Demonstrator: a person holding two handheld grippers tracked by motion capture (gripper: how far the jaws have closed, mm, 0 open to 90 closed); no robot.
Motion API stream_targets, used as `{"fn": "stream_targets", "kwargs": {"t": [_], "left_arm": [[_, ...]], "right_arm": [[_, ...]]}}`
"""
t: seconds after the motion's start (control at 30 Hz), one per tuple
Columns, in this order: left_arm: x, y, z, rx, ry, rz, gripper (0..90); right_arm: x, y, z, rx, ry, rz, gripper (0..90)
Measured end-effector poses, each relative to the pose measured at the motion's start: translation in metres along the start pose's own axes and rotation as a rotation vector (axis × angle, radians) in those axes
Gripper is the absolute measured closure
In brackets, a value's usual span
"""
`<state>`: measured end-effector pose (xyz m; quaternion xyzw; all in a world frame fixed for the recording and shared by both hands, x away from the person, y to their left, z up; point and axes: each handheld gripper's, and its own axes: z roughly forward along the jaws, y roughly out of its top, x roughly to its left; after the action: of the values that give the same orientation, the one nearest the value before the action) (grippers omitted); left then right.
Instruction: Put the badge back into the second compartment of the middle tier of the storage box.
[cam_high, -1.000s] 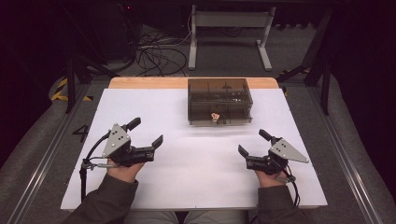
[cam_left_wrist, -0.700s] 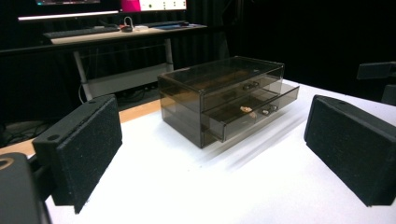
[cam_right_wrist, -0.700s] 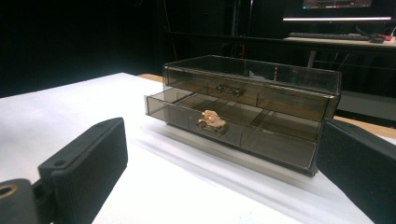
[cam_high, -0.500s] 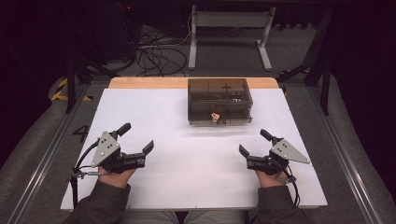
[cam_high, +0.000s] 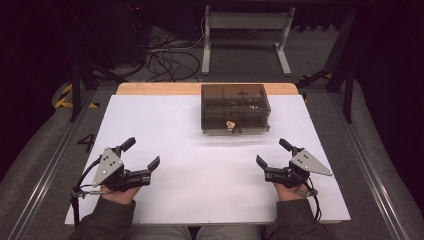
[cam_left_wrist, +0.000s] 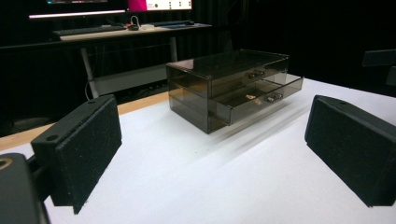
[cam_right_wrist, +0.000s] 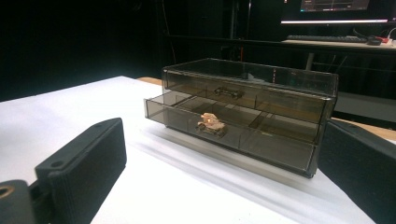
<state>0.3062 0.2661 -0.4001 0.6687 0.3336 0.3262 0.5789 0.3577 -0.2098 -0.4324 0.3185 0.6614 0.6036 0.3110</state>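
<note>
A smoky translucent plastic two-drawer box (cam_high: 235, 108) sits toward the far middle of my white-covered worktop (cam_high: 210, 190), and I place everything else from it. Its lower drawer (cam_right_wrist: 224, 133) is pulled out a little toward me, and a small pale orange object (cam_right_wrist: 209, 122) lies in that drawer's front compartment, near the middle of its width; I cannot tell what the object is. Something small and dark lies in the upper drawer (cam_right_wrist: 229, 92), too dim to identify. My left gripper (cam_high: 141, 161) rests low over the worktop well short of the box and off to its left, jaws spread wide with nothing between them. My right gripper (cam_high: 271, 157) mirrors it, well short of the box and off to its right, jaws likewise wide apart and empty. In both gripper views the box stands between my black padded jaws, clear of either. Beyond the box, a strip of bare wooden edge (cam_high: 165, 88) shows at the worktop's far side.
</note>
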Motion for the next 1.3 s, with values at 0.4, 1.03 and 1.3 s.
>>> {"fn": "stream_targets", "kwargs": {"t": [0.4, 1.03, 1.3], "left_arm": [[0.002, -0.01, -0.007, -0.003, 0.007, 0.0, 4.5], [0.006, -0.025, -0.011, 0.024, -0.007, -0.014, 3.7], [0.007, -0.027, -0.012, 0.024, -0.008, -0.012, 3.7]], "right_arm": [[0.0, 0.0, -0.001, -0.007, -0.002, 0.005, 1.9], [-0.001, 0.0, -0.003, -0.024, 0.0, 0.018, 0.4], [-0.001, 0.0, -0.004, -0.025, 0.0, 0.015, 0.3]]}}
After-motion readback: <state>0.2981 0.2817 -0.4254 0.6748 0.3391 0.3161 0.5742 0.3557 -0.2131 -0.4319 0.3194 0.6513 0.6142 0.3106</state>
